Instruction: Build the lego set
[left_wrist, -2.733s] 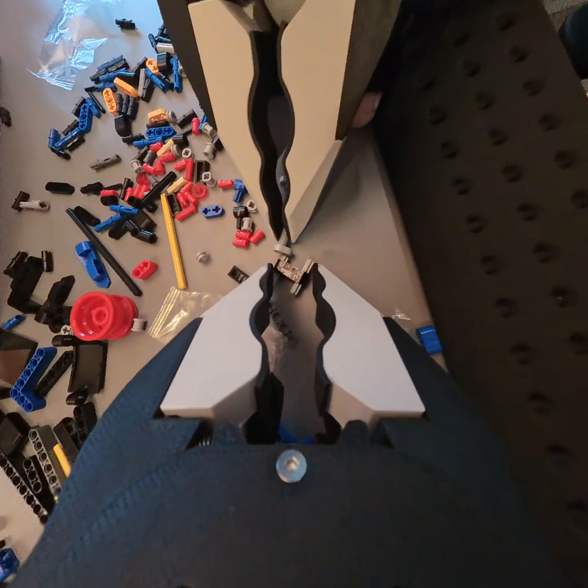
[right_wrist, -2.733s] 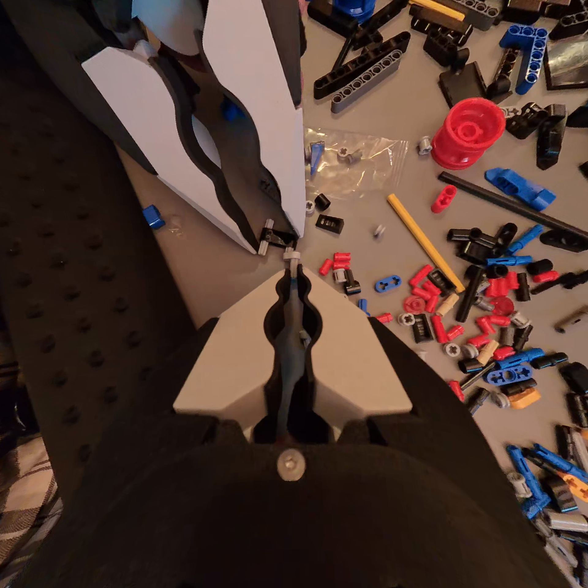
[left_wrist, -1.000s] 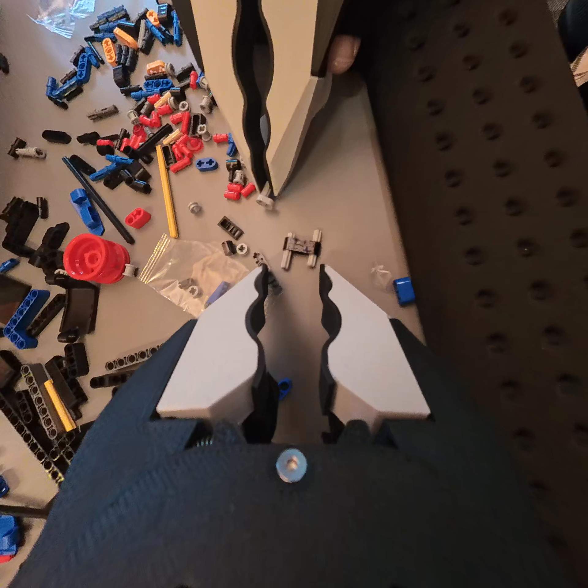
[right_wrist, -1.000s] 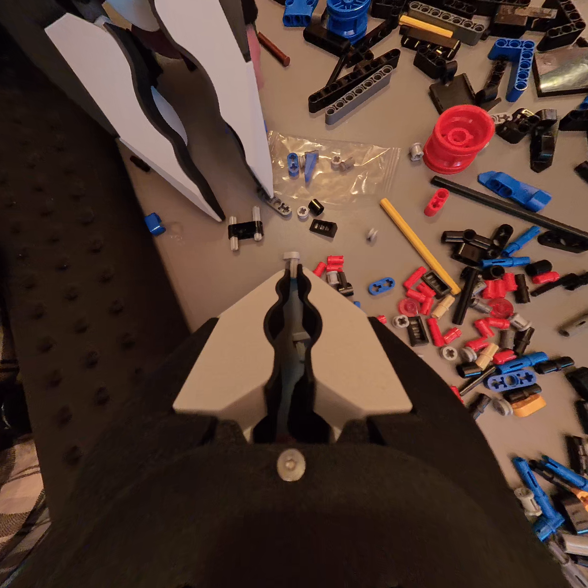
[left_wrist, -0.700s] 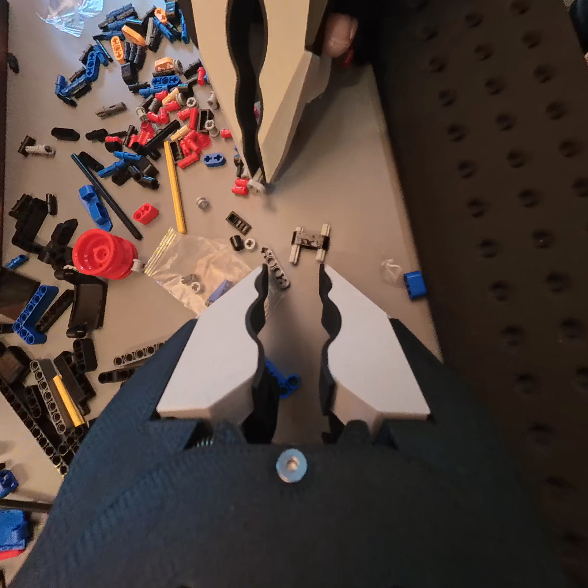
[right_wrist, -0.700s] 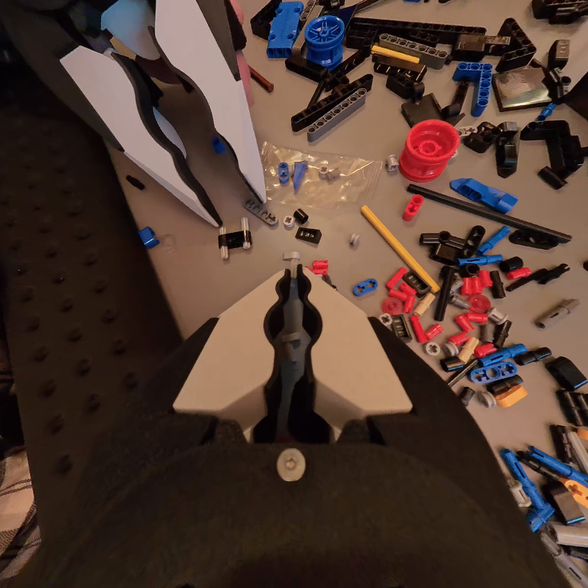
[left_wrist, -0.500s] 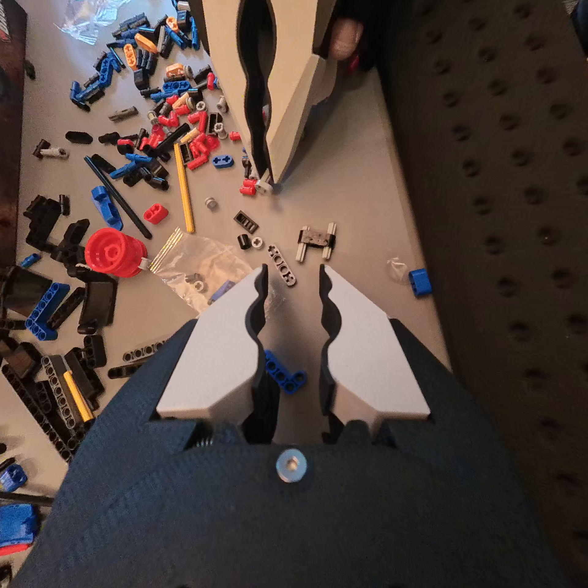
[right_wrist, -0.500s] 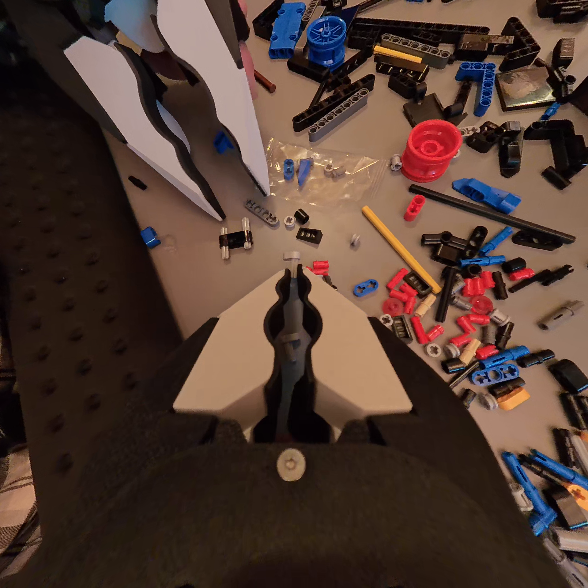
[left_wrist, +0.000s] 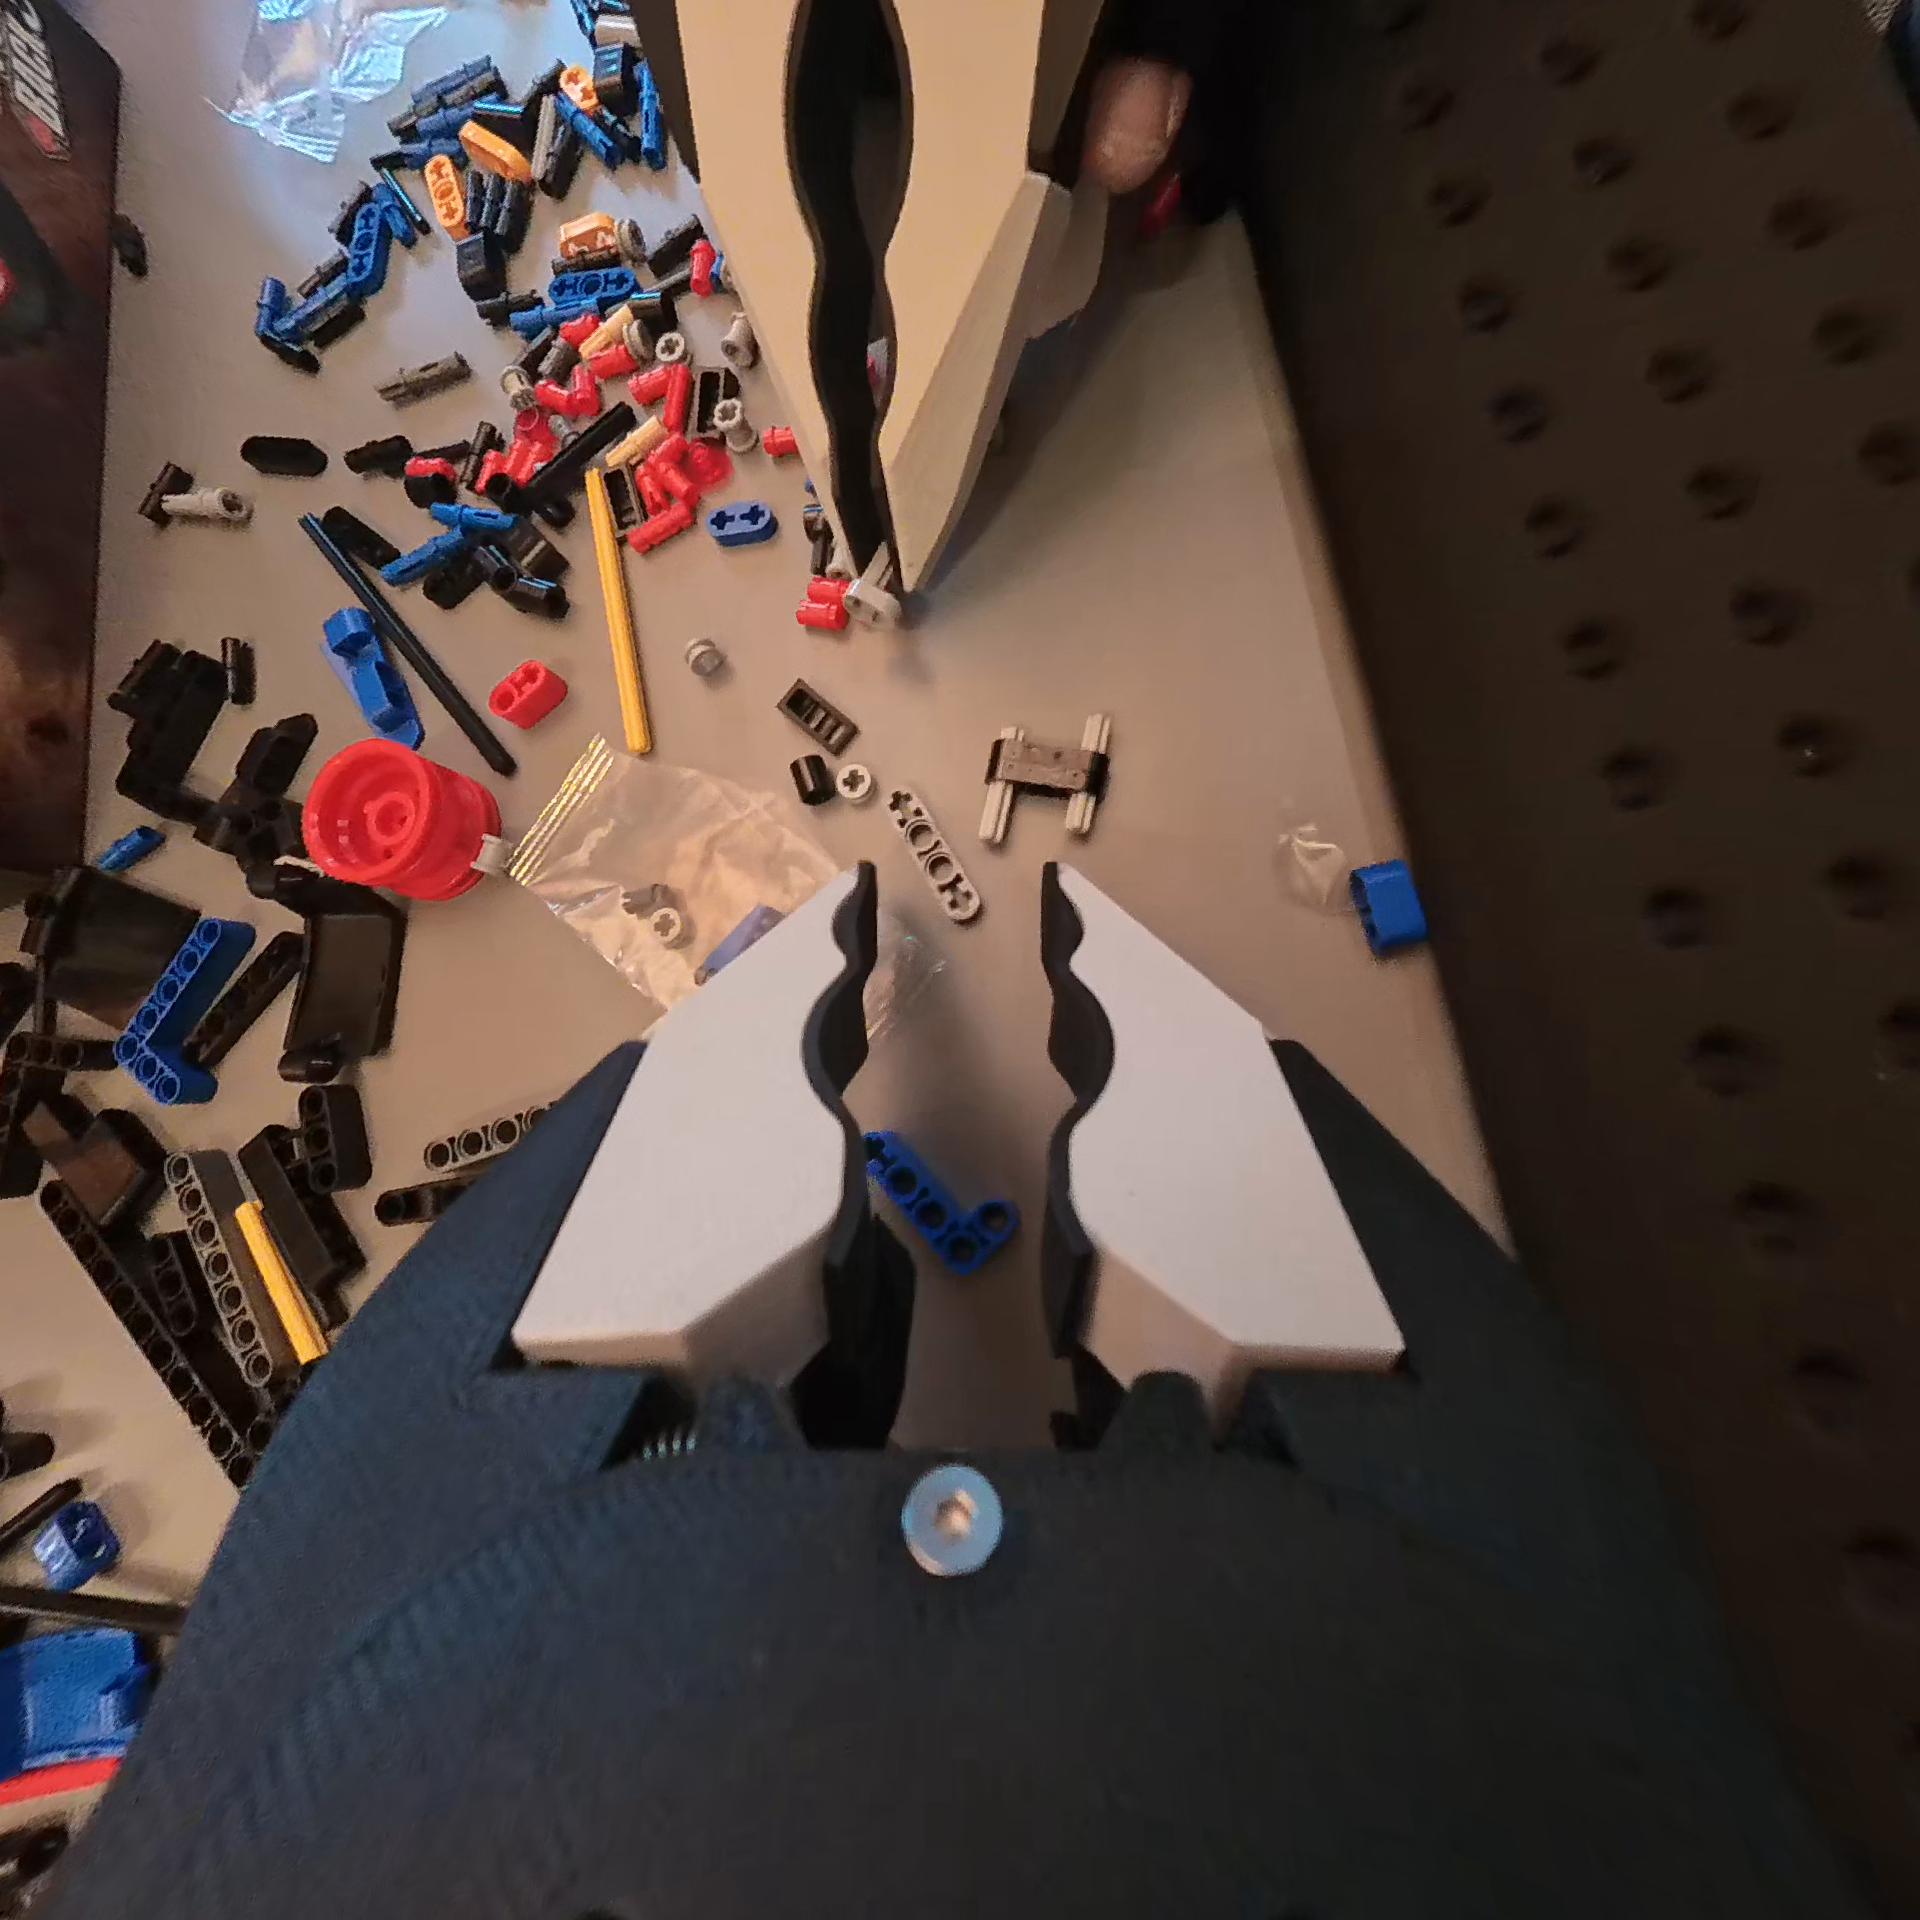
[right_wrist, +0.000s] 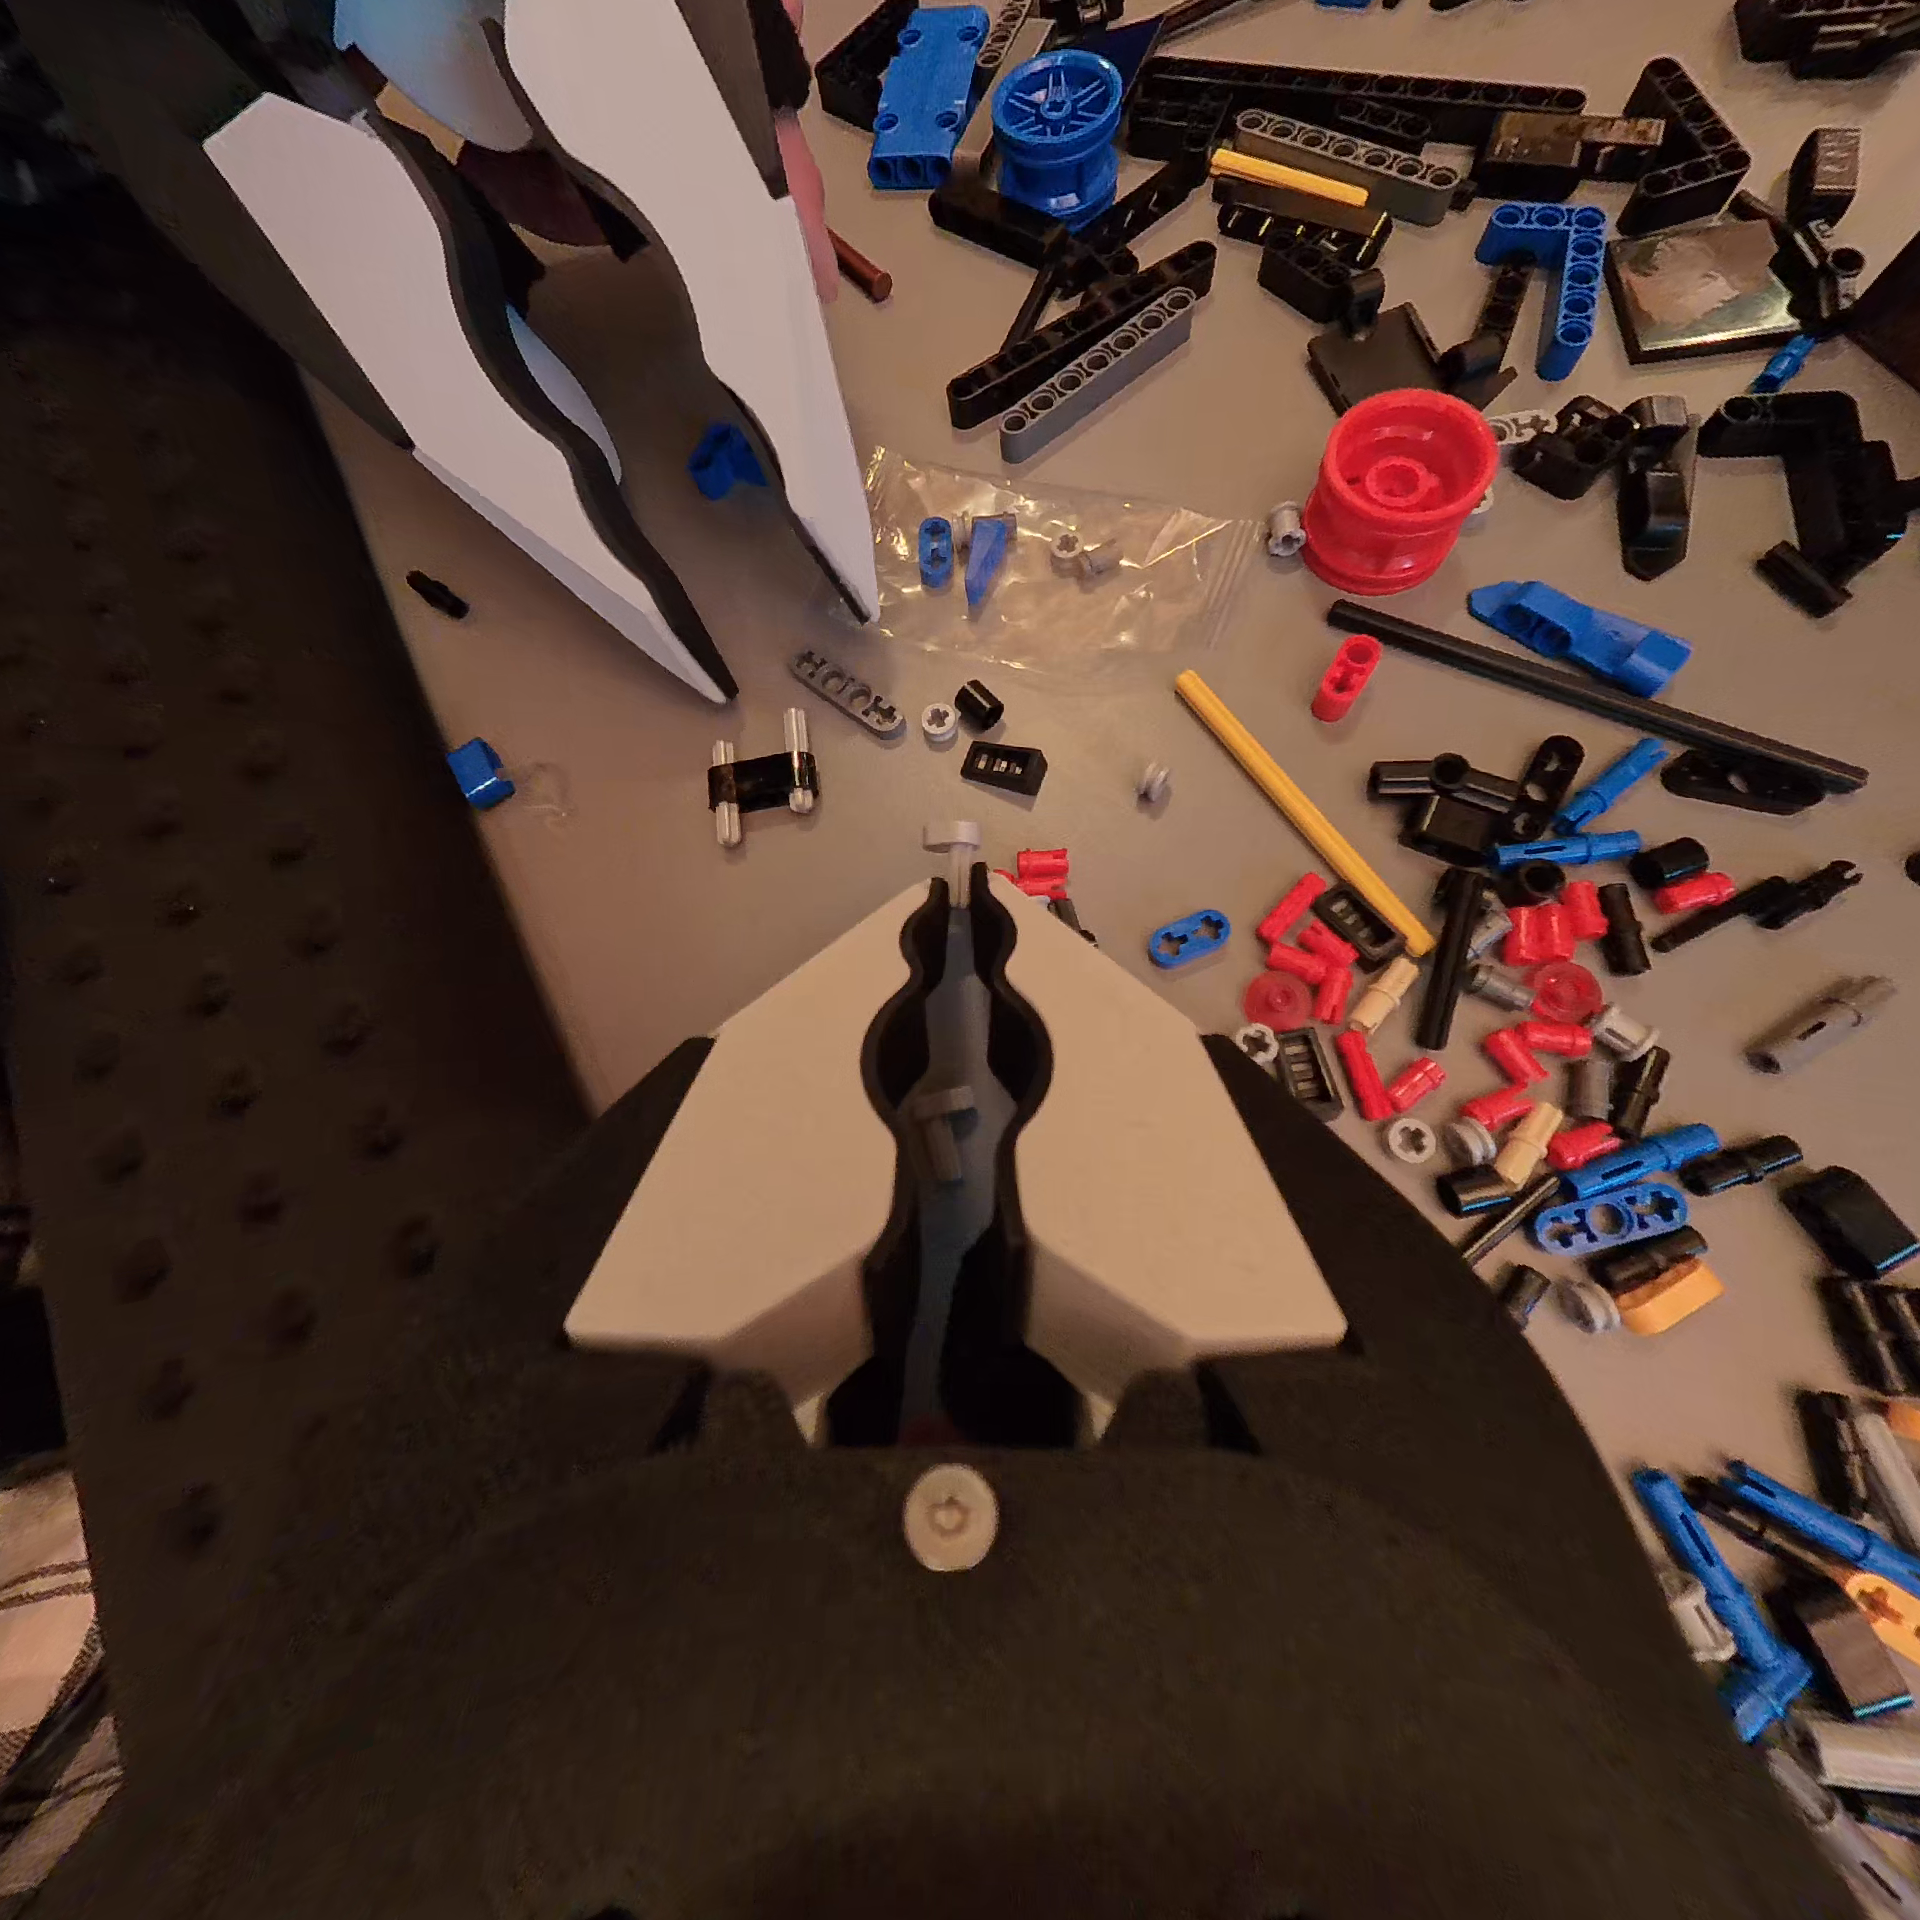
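Note:
My left gripper (left_wrist: 956, 891) is open and empty, held above the grey table (left_wrist: 1143, 644). Just ahead of its tips lies a small black connector with two grey pins (left_wrist: 1044, 774), and beside that a thin grey beam (left_wrist: 935, 854). A blue L-shaped beam (left_wrist: 940, 1210) lies on the table under the fingers. My right gripper (right_wrist: 961, 891) is shut on a light grey pin (right_wrist: 954, 844) that sticks out past its tips. The connector (right_wrist: 764, 779) lies a short way ahead and to the left of that pin. The left gripper (right_wrist: 798, 652) also shows open in the right wrist view.
A clear bag (right_wrist: 1049, 582) with small parts, a red wheel (right_wrist: 1392, 488), a yellow axle (right_wrist: 1299, 810) and a long black axle (right_wrist: 1590, 696) lie nearby. Heaps of red, blue and black pieces spread beyond. A dark dimpled mat (left_wrist: 1662, 727) borders the table; a blue brick (left_wrist: 1387, 904) lies at that edge. The gap from one gripper's tips to the other's is roughly 6 centimeters. My right tips are about 11 centimeters from the blue brick (left_wrist: 1387, 904), my left tips only 6 centimeters. Look for it in the right wrist view (right_wrist: 474, 758) too.
My left gripper has let go of the black connector, which now lies on the table, and has drawn back open. My right gripper has pulled away, still shut on the grey pin.

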